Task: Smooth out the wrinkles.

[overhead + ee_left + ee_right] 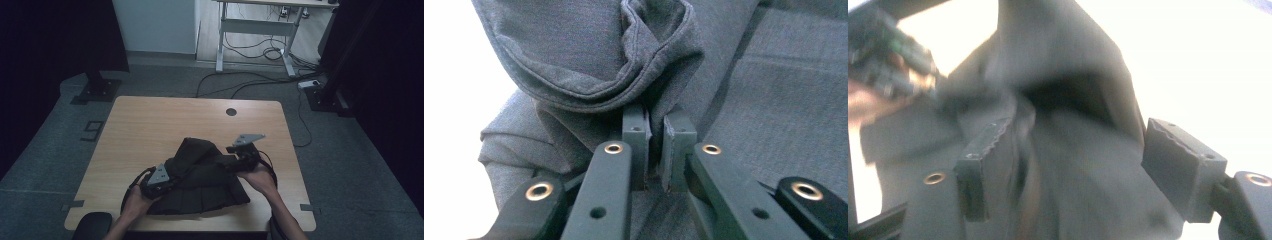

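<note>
Wooden table [150, 125] under dark garment [200, 180], grey carpet; left jaws pinching cloth, right jaws apart

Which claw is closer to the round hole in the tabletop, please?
The right. The right claw is raised over the dark garment just below the hole; the left claw grips the garment nearer the table's near edge.

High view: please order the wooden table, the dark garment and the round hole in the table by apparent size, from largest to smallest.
1. wooden table
2. dark garment
3. round hole
</note>
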Demonstrator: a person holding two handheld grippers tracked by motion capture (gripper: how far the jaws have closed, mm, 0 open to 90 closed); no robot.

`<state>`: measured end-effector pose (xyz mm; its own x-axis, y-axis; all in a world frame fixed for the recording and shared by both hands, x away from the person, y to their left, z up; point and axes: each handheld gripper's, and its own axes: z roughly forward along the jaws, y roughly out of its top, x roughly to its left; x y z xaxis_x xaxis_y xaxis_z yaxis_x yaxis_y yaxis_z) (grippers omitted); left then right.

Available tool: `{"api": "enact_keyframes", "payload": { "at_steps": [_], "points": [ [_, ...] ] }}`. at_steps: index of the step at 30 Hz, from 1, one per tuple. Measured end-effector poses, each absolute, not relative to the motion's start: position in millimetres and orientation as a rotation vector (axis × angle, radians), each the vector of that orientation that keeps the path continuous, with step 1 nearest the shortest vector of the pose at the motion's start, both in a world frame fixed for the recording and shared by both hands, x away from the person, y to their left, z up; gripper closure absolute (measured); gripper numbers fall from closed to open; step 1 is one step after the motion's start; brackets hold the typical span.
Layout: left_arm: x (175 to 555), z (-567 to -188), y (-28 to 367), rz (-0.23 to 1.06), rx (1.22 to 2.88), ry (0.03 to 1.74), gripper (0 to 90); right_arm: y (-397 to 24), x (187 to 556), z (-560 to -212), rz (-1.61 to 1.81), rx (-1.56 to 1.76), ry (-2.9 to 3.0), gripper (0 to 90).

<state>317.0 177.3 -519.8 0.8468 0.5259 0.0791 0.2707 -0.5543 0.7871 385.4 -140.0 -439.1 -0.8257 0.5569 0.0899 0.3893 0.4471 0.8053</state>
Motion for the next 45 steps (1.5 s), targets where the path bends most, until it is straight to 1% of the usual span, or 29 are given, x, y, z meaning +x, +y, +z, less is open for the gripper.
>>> {"api": "enact_keyframes", "payload": {
  "at_steps": [5,6,7,8,9,10,11,13,14,15,16,18,20,23,24,25,27,29,30,31,33,34,35,36,37,38,40,41,45],
  "points": [
    [316,-519,183,0.371,2.162,0.577,78.9,-97,419,-433,1.333,0.752,2.542,25.5],
    [316,-519,183,0.371,2.162,0.577,78.2,-97,419,-433,1.333,0.752,2.542,25.5],
    [314,-518,185,0.370,2.157,0.580,77.3,-83,427,-432,1.316,0.713,2.561,35.6],
    [314,-518,185,0.370,2.157,0.580,76.2,-83,427,-432,1.316,0.713,2.561,35.6],
    [313,-518,188,0.369,2.152,0.583,74.6,-77,428,-431,1.257,0.690,2.563,59.3],
    [313,-518,188,0.369,2.152,0.583,72.5,-77,428,-431,1.257,0.690,2.563,59.3],
    [310,-514,194,0.377,2.146,0.586,69.7,-78,426,-432,1.244,0.695,2.563,75.0],
    [309,-507,202,0.409,2.144,0.583,63.5,-86,420,-434,1.259,0.694,2.553,80.5],
    [309,-507,202,0.409,2.144,0.583,60.7,-91,416,-435,1.267,0.707,2.549,81.4],
    [309,-504,207,0.420,2.137,0.588,60.7,-91,416,-435,1.267,0.707,2.549,81.4],
    [311,-497,217,0.456,2.119,0.617,57.4,-103,407,-439,1.282,0.718,2.537,82.4],
    [314,-494,223,0.475,2.107,0.641,55.3,-114,397,-443,1.294,0.725,2.530,82.8],
    [326,-485,233,0.499,2.060,0.711,52.7,-122,385,-449,1.305,0.717,2.530,82.9],
    [339,-480,232,0.500,2.038,0.749,49.6,-134,365,-460,1.307,0.725,2.528,83.0],
    [339,-480,232,0.500,2.038,0.749,47.8,-134,365,-460,1.307,0.725,2.528,83.0],
    [343,-480,228,0.485,2.033,0.753,45.8,-142,354,-470,1.314,0.744,2.529,82.7],
    [351,-482,212,0.455,2.041,0.738,42.8,-150,346,-481,1.329,0.762,2.547,80.9],
    [355,-483,206,0.442,2.051,0.731,41.7,-154,343,-486,1.334,0.769,2.553,79.6],
    [358,-485,199,0.440,2.066,0.722,40.6,-158,340,-490,1.343,0.783,2.554,77.5],
    [361,-486,195,0.440,2.080,0.717,39.6,-164,336,-492,1.377,0.804,2.552,69.2],
    [375,-490,177,0.395,2.120,0.701,39.0,-173,332,-487,1.374,0.812,2.560,59.8],
    [375,-490,177,0.395,2.120,0.701,38.7,-173,332,-487,1.374,0.812,2.560,59.8],
    [378,-490,166,0.363,2.144,0.672,38.0,-180,330,-481,1.343,0.805,2.560,54.6],
    [378,-490,166,0.363,2.144,0.672,37.6,-180,330,-481,1.343,0.805,2.560,54.6],
    [374,-489,157,0.340,2.159,0.632,37.2,-188,331,-474,1.330,0.838,2.534,50.1],
    [370,-488,153,0.331,2.166,0.611,36.4,-191,332,-470,1.328,0.851,2.516,48.1],
    [365,-487,149,0.330,2.176,0.594,33.9,-194,333,-467,1.333,0.867,2.493,46.9],
    [353,-486,145,0.326,2.190,0.555,33.2,-195,335,-460,1.341,0.923,2.446,41.8],
    [330,-488,141,0.315,2.220,0.510,31.6,-176,337,-451,1.359,1.013,2.405,28.5]
  ]
}}
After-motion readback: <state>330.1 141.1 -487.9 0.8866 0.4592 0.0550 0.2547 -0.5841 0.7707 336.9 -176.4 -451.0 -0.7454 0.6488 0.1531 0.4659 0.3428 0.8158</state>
